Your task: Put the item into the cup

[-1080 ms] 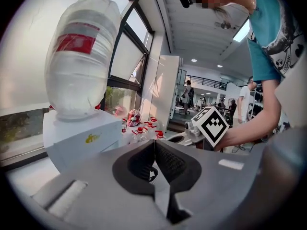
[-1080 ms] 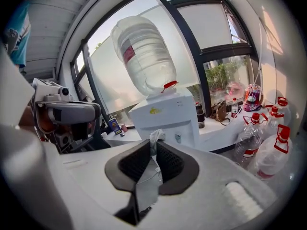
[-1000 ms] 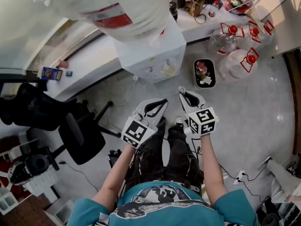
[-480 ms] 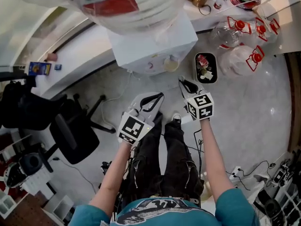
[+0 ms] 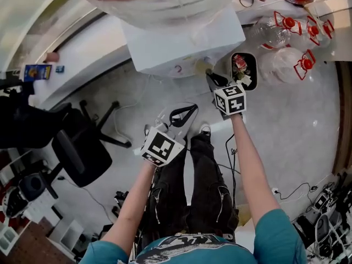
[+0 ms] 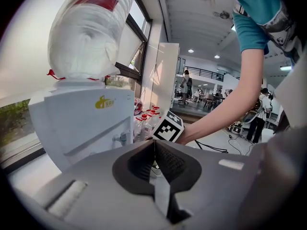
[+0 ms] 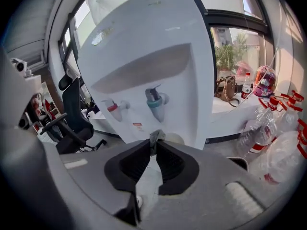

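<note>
My right gripper (image 5: 211, 78) (image 7: 154, 142) reaches toward the front of the white water dispenser (image 5: 181, 37) (image 7: 148, 56). It is shut on a small grey item (image 7: 154, 136) that pokes out past the jaw tips. Just beyond the tips a pale cream cup (image 7: 176, 139) (image 5: 200, 67) stands in the dispenser's recess, under the blue tap (image 7: 156, 102). The red tap (image 7: 115, 110) is to the left. My left gripper (image 5: 190, 110) (image 6: 154, 142) hangs lower and nearer my legs, shut with nothing between its jaws. The dispenser (image 6: 81, 119) appears at the left of the left gripper view.
A black floor tray (image 5: 234, 65) with scraps lies right of the dispenser. Empty clear bottles with red caps (image 5: 286, 26) (image 7: 268, 128) cluster further right. A black office chair (image 5: 77, 147) stands to the left. Cables (image 5: 228, 164) trail on the floor by my feet.
My right gripper has moved forward, away from my body, up to the dispenser's front and the cup. The left gripper has stayed back near my legs. The dispenser looms closer in the head view.
</note>
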A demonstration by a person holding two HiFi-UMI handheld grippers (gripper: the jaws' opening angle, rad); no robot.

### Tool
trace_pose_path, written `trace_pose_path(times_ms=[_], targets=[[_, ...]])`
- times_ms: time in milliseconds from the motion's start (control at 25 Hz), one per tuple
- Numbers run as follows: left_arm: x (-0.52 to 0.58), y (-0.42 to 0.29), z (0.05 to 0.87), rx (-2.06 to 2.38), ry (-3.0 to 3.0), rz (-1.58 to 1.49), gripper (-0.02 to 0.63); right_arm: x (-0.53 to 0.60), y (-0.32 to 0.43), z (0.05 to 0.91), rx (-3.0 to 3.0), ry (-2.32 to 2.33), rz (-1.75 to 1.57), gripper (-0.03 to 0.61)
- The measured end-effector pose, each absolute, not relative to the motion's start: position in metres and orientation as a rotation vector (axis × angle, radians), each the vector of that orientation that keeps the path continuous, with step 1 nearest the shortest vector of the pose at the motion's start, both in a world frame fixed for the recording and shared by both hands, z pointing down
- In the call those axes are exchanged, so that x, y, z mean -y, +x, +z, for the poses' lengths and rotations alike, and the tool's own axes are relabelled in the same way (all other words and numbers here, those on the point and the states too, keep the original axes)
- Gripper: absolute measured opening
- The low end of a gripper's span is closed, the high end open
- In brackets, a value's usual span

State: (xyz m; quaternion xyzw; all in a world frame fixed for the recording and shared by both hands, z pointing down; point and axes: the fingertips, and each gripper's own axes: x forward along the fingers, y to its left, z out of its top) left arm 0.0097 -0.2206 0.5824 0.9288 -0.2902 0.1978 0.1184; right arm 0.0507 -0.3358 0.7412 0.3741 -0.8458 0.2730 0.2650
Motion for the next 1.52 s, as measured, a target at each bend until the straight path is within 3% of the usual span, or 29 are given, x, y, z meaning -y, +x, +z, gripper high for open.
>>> trace_pose_path(times_ms=[680, 1080, 1520], targets=[[0.228, -0.007, 0.587, 0.876, 2.670, 0.558, 0.009, 0.374, 0.039, 0.788, 2.182, 1.078, 0.980, 0.049], [0.220, -0.010, 0.590, 0.871, 2.650, 0.568, 0.009, 0.372, 0.036, 0.794, 2.174, 1.058, 0.991, 0.111], [0.224, -0.017, 0.585, 0.908, 2.639, 0.551, 0.009, 0.359, 0.035, 0.766, 2.253, 1.073, 0.992, 0.120]])
